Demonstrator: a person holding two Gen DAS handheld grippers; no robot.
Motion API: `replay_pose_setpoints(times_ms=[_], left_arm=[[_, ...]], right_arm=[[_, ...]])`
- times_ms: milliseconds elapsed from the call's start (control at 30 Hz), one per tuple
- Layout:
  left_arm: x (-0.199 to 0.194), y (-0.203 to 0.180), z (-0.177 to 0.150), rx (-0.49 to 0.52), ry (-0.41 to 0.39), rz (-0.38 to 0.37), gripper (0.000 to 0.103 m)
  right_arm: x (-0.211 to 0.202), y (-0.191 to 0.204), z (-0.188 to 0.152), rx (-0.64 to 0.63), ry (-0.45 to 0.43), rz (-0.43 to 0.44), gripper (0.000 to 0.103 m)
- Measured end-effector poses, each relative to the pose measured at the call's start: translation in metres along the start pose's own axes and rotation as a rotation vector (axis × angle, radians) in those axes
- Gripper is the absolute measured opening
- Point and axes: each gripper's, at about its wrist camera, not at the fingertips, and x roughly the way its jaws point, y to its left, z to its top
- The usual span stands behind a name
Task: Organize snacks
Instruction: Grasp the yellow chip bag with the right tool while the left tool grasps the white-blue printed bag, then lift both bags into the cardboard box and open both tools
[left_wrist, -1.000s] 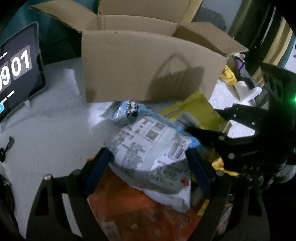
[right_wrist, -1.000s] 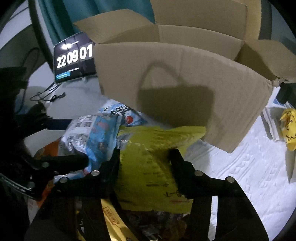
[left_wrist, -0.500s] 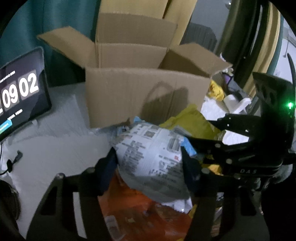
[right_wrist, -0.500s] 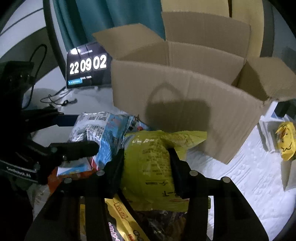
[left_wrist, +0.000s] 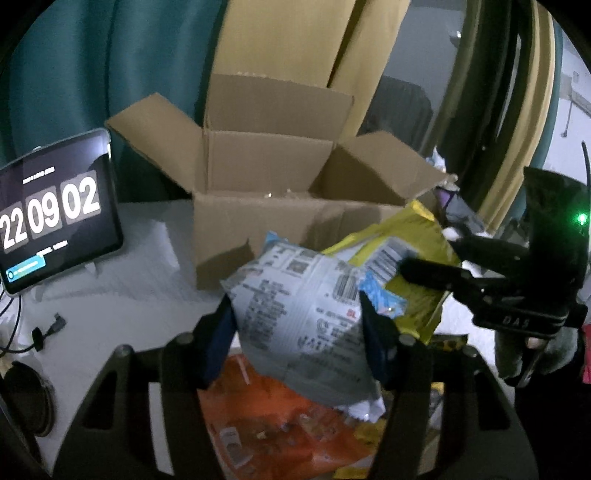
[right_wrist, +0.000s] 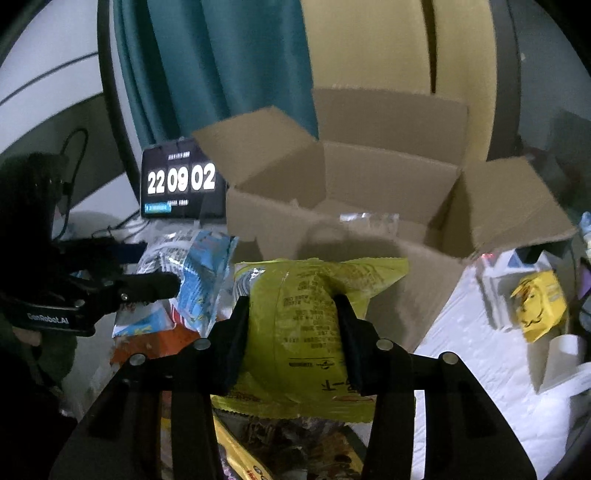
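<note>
Holding two puffy snack bags up in front of the open cardboard box (left_wrist: 280, 184) on the bench (left_wrist: 110, 295).

The left hand-held gripper (left_wrist: 295, 332) pinches the grey and blue bag (left_wrist: 299, 314) across its middle, and the right hand-held gripper (right_wrist: 291, 332) pinches the yellow bag (right_wrist: 303, 314) the same way. Both bags look light, soft and crinkly, full of air, so I think a hard squeeze could pop them or crush the snacks. Their shiny skin may slip, so gripping near a sealed edge seems safer. More snacks, like the orange bag (left_wrist: 280, 417), lie below.
</note>
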Motion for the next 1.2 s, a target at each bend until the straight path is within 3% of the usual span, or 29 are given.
replay_pose_setpoints(times_ms=[267,567,1200], left_arm=[[-0.014,0.002,0.025,0.007,-0.094,0.026,0.062],[-0.004,0.006,0.055,0.032,-0.136,0.058,0.062],[0.066,0.036,0.115,0.031,-0.168,0.129,0.063]], right_arm=[[-0.021,-0.008,0.019,0.008,-0.080,-0.020,0.047],[-0.020,-0.025,0.044,0.026,-0.130,-0.042,0.047],[0.031,-0.077,0.086,0.110,-0.176,-0.122,0.048]])
